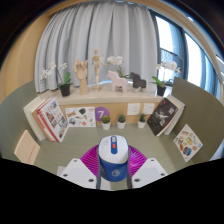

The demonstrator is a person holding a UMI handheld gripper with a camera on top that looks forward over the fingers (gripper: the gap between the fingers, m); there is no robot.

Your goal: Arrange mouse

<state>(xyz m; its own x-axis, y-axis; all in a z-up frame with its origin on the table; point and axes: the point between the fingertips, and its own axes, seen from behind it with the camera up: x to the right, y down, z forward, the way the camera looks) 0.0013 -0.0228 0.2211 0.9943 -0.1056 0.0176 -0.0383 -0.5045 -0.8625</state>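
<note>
A blue and white computer mouse point(112, 158) with a red strip down its middle sits between my gripper's point(112, 166) two white fingers point(76, 172), lifted above the olive table point(70, 145). The magenta pads press against its two sides, so the gripper is shut on the mouse. Its rear end is hidden below, between the fingers.
At the back of the table stand small potted plants point(105, 121) and a purple card point(100, 116). Open books lean at the left point(49, 118) and right point(164, 114). A shelf point(105, 94) holds orchids, wooden figures and a toy animal, before curtains and a window.
</note>
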